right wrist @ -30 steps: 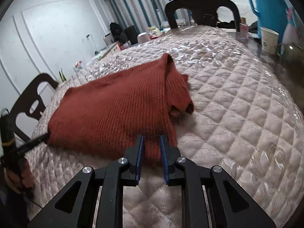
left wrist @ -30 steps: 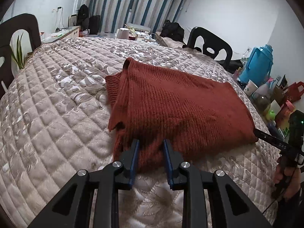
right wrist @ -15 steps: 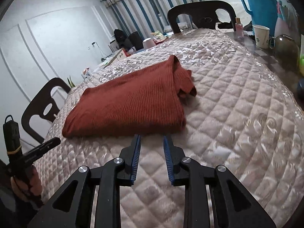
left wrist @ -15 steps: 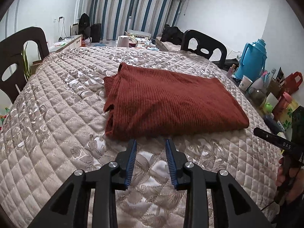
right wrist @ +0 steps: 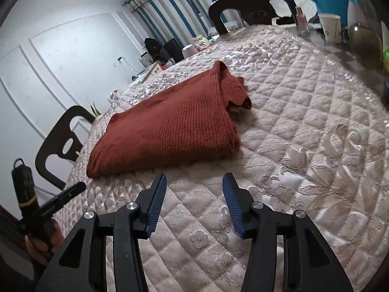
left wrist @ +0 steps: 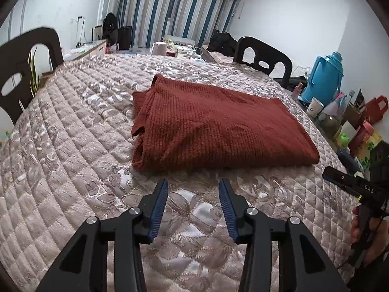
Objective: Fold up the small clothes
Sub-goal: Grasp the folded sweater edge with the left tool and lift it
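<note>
A rust-red knitted sweater [left wrist: 218, 126] lies folded into a flat rectangle on the quilted beige table cover [left wrist: 73, 146], around the middle of the table and a little toward its near edge. One sleeve end sticks out of the fold on the side away from the cluttered right edge. The left gripper [left wrist: 193, 189] hovers just short of the sweater's near edge with its blue-padded fingers spread wide and nothing between them. The right gripper [right wrist: 194, 185] is likewise spread wide and empty, apart from the cloth, near the sweater's near edge toward the sleeve end.

Along the table's right edge stand several containers: a blue thermos jug [left wrist: 324, 77], closed, contents hidden; a white paper cup [left wrist: 316, 107], whose inside cannot be seen; a round glass jar [left wrist: 330, 124] with something dark greenish in it; and a red bag [left wrist: 374, 109]. Dark chairs [left wrist: 263, 56] stand at the far and left edges
</note>
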`<state>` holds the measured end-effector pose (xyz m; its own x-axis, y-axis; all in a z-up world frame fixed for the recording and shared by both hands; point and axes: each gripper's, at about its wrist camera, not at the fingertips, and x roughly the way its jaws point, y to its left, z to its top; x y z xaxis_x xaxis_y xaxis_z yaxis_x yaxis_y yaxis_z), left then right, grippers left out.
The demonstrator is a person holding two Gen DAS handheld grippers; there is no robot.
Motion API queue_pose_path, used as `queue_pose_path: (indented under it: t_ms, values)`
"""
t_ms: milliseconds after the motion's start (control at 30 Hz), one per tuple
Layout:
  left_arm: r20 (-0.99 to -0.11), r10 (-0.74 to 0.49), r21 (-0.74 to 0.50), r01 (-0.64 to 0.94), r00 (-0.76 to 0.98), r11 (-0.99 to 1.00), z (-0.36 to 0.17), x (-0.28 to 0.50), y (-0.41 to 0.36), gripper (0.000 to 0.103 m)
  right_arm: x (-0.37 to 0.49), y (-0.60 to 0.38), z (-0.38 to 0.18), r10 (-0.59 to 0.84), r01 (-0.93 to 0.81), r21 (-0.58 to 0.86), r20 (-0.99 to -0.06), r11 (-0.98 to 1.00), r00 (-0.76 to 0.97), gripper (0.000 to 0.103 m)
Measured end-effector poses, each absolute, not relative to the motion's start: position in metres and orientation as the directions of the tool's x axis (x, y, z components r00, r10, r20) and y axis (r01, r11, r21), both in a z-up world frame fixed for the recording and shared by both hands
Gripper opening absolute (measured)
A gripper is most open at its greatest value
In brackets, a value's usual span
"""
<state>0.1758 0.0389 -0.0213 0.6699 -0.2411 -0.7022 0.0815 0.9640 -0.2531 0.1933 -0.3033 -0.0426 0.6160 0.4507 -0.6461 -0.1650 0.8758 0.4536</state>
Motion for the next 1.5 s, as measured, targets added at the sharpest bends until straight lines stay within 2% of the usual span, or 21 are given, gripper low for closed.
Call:
queue_pose_path:
  t_ms: [233,333,567,633,700,767,867,900,967,1033,1133,1200,1333,1500]
  values:
    - [-0.71,-0.311,-0.393,0.012,0.632,0.919,-0.039,0.202,0.057,0.047,0.216,-0.309,-0.059,0.506,-0.117,0.554,-0.627,0.824,0.593,0.05]
    - [-0.687,-0.35,-0.456,-0.002,0.636,0.89,-0.043,0.209,0.061,0.054,0.227,-0.311,-0.06,0.518,-0.1,0.582,-0.616,0.807,0.594,0.05]
    - [-0.616,-0.433,-0.611,-0.053,0.658,0.79,-0.049,0.22,0.076,0.061,0.232,-0.311,-0.059,0.505,-0.057,0.606,-0.603,0.794,0.618,0.05]
    - [-0.6,-0.442,-0.636,-0.063,0.667,0.769,-0.05,0.22,0.081,0.061,0.228,-0.311,-0.053,0.457,-0.035,0.571,-0.617,0.82,0.641,0.05]
    - [-0.582,-0.448,-0.664,-0.079,0.679,0.744,-0.053,0.222,0.086,0.061,0.216,-0.311,-0.039,0.318,0.003,0.442,-0.649,0.897,0.691,0.05]
    - [-0.569,-0.442,-0.679,-0.093,0.693,0.729,-0.054,0.224,0.088,0.061,0.208,-0.308,-0.023,0.242,0.007,0.367,-0.629,0.93,0.738,0.05]
    - [-0.57,-0.422,-0.682,-0.118,0.705,0.722,-0.055,0.228,0.088,0.061,0.209,-0.282,0.001,0.264,-0.097,0.299,-0.589,0.949,0.764,0.045]
    - [-0.571,-0.417,-0.683,-0.127,0.707,0.72,-0.055,0.229,0.087,0.06,0.213,-0.267,0.006,0.275,-0.139,0.266,-0.59,0.954,0.759,0.034]
    - [-0.573,-0.412,-0.684,-0.137,0.708,0.717,-0.056,0.232,0.088,0.059,0.226,-0.235,0.01,0.307,-0.224,0.212,-0.606,0.951,0.734,0.026]
    - [-0.585,-0.398,-0.68,-0.159,0.707,0.716,-0.057,0.235,0.089,0.042,0.242,-0.204,0.007,0.323,-0.297,0.15,-0.63,0.943,0.706,0.011]
    - [-0.587,-0.405,-0.689,-0.171,0.701,0.704,-0.063,0.234,0.094,0.029,0.272,-0.166,-0.011,0.312,-0.372,0.066,-0.689,0.926,0.654,0.01]
    - [-0.585,-0.406,-0.688,-0.164,0.702,0.707,-0.063,0.232,0.096,0.026,0.297,-0.148,-0.027,0.296,-0.402,0.041,-0.745,0.915,0.598,0.01]
    - [-0.585,-0.403,-0.682,-0.158,0.704,0.714,-0.064,0.23,0.095,0.024,0.334,-0.136,-0.038,0.25,-0.389,0.012,-0.784,0.921,0.568,0.01]
    - [-0.583,-0.41,-0.685,-0.154,0.701,0.712,-0.065,0.231,0.096,0.024,0.337,-0.137,-0.03,0.238,-0.375,0.002,-0.777,0.927,0.583,0.01]
